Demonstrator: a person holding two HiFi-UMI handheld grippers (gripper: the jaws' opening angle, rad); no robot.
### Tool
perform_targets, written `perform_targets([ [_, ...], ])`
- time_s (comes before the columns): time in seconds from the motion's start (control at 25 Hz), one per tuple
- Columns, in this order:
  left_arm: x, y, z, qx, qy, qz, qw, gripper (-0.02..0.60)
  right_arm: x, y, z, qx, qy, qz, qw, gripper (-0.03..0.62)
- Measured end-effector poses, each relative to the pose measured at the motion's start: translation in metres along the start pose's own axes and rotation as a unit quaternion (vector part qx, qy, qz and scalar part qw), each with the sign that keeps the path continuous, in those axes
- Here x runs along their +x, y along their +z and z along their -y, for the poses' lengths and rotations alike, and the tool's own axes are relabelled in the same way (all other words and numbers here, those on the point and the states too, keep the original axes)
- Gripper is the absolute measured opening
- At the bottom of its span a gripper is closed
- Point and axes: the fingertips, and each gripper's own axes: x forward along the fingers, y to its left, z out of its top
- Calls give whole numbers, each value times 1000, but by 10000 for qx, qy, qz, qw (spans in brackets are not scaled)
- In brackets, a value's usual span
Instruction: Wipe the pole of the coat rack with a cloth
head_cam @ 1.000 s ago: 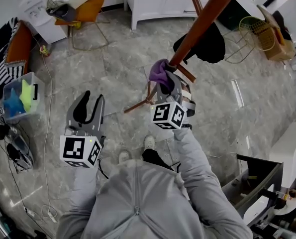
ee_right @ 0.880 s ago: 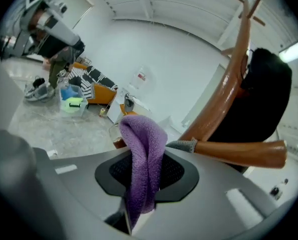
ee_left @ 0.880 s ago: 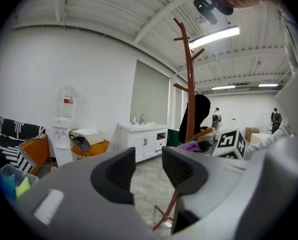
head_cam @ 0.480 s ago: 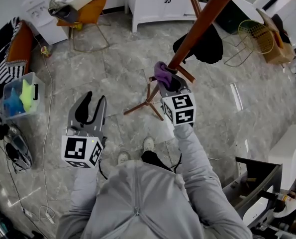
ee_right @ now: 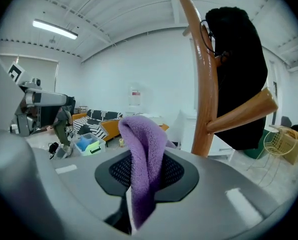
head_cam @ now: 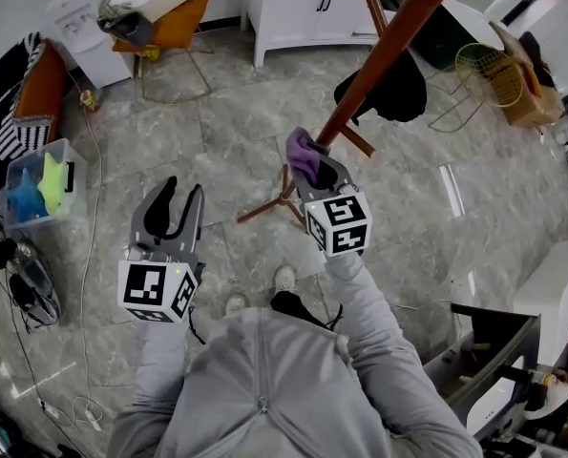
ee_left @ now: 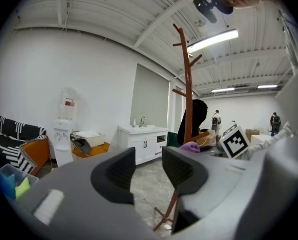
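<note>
At far left, a clear bin (head_cam: 37,184) w/ blue and yellow items is seen on the floor, well apart from the work. Next, the left gripper (head_cam: 180,191) is held low at the near left, jaws spread w/ nothing btwn them. Only floor and the rack's base are seen through the gap in its own view. It is prob. kept idle and out of the way, as one gripper w/ a cloth is enough for wiping.

Centre: the right gripper (head_cam: 318,167) is raised toward the pole (head_cam: 379,60), jaws pinched on a purple cloth (head_cam: 303,147). The cloth is folded so a loop sticks up beyond the tips, prob. so that soft fabric, not plastic, is met by the wood. It is held just beside the lower pole, above the splayed legs (head_cam: 274,198). Firm contact can't be confirmed, since in the right gripper view the pole is seen a little right of the cloth.

Further right and far, a black garment (head_cam: 398,89) is hung on a peg, so the upper stretch is partly blocked. A wire basket (head_cam: 489,65) is seen at far right.
</note>
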Motion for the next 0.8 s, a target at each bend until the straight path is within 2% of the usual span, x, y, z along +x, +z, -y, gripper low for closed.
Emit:
perform_targets([
  [0.32, -4, 5, 5, 2, -105, 64, 9999, 172, -13, 9, -42, -206, 338, 149, 9991, 78],
  [0.56, -6, 8, 9, 21, -196, 98, 9998, 172, -28, 7, -79, -123, 706, 209, 9972, 79],
  [0.8, -7, 10, 13, 38, -339, 153, 9993, 172, -51, 7, -100, 73, 711, 344, 9968, 80],
])
